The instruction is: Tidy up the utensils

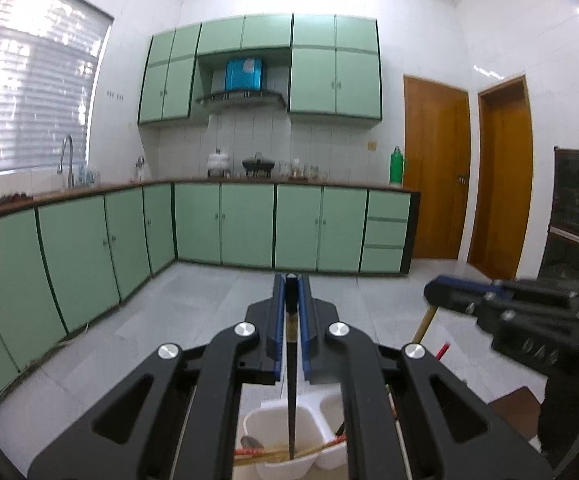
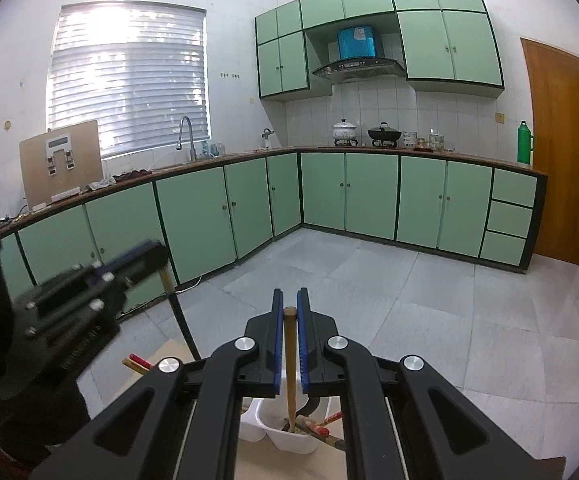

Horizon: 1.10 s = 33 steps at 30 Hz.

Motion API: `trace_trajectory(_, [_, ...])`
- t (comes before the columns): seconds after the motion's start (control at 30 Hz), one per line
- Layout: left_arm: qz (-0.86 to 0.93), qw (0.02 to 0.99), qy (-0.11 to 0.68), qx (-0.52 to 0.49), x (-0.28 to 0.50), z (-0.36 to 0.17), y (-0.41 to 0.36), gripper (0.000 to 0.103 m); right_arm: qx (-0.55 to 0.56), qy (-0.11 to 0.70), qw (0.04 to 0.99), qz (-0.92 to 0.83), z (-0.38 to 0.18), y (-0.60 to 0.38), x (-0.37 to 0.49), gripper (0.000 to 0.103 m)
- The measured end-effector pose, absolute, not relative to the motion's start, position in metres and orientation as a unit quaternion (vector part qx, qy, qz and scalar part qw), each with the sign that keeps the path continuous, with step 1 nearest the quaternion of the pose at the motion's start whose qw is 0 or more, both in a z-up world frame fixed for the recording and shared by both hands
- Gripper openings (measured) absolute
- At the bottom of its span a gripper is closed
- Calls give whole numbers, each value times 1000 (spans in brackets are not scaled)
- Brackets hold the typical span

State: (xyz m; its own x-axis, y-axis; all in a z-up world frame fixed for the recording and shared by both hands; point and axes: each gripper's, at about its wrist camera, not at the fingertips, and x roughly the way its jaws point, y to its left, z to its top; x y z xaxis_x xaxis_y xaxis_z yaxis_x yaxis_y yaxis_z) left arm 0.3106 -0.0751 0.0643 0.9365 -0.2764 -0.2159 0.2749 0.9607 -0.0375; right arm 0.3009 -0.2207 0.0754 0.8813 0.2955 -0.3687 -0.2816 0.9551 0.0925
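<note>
Chopsticks: left gripper (image 1: pixel 291 292) jaws pinch a dark stick (image 1: pixel 291 400), right gripper (image 2: pixel 290 308) jaws pinch a wooden stick (image 2: pixel 290 360), both near the top, tips in the white caddy (image 1: pixel 273 420). Light, stiff, slippery; a grip near the top lets them swing.

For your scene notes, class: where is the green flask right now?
The green flask stands upright at the right end of the kitchen counter, beside the wooden door, in both wrist views.

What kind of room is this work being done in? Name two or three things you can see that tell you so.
Almost certainly a home kitchen. Green cabinets run under an L-shaped counter, a tall tap stands by the window, and pots sit on a stove beneath an extractor hood.
</note>
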Motion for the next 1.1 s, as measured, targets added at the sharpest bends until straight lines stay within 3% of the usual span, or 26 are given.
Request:
trace_trajectory(0.27, [-138,980,142,-10,306,56,-60,7,16,213,966,147,61,-219,304,7])
trace_trajectory(0.4, [-135,980,148,-10,292,55,-52,20,25,214,966,143,58,-226,297,11])
trace_trajectory(0.7, [-127,980,155,-10,240,45,-38,49,49,204,969,129,52,-249,258,40])
trace_trajectory(0.93, [-130,971,201,-15,203,13,-32,60,58,217,968,114,24,-259,207,61])
trace_trajectory(1.1, [-130,963,237,-11,177,-15,-29,67,70,237,963,106,0,-265,177,70])
